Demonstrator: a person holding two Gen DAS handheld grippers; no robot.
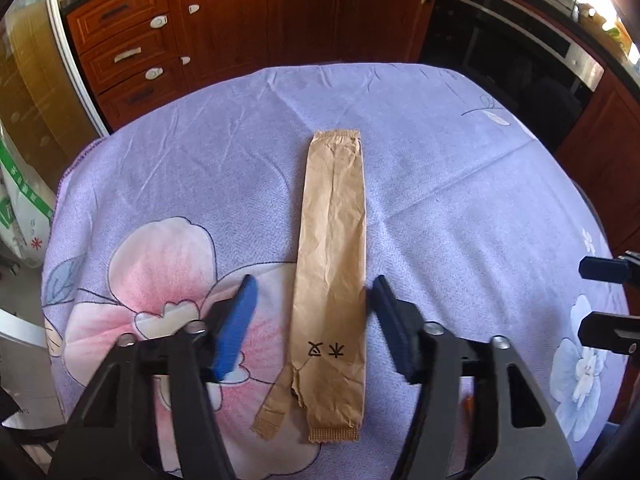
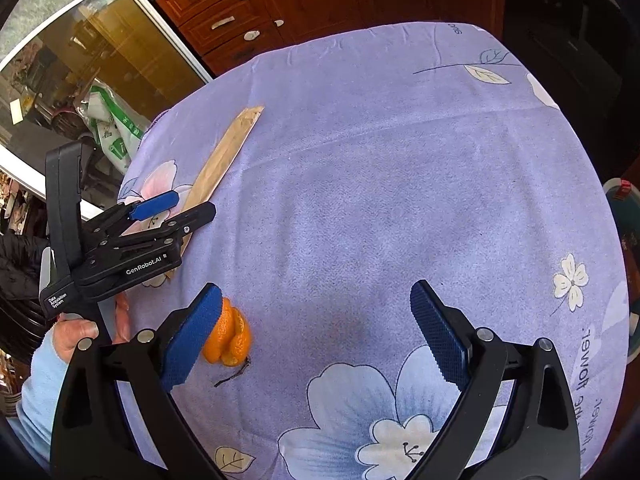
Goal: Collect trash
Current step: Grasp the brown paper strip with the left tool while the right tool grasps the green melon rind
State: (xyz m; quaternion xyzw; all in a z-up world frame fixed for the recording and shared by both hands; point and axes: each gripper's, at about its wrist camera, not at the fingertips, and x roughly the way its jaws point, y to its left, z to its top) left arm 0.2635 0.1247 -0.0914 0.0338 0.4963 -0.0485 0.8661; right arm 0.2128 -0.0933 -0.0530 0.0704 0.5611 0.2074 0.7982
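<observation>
A long brown paper wrapper with a torn near end lies flat on the purple flowered cloth. My left gripper is open, its blue pads on either side of the wrapper's near part, just above it. The wrapper also shows in the right wrist view, with the left gripper over its near end. An orange peel lies on the cloth beside the left pad of my right gripper, which is open and empty. The right gripper's fingertips show at the right edge of the left wrist view.
Red-brown wooden cabinets and a black oven stand beyond the table's far edge. A glass sliding door and a white-green bag are to the left. A round teal bin sits on the floor to the right.
</observation>
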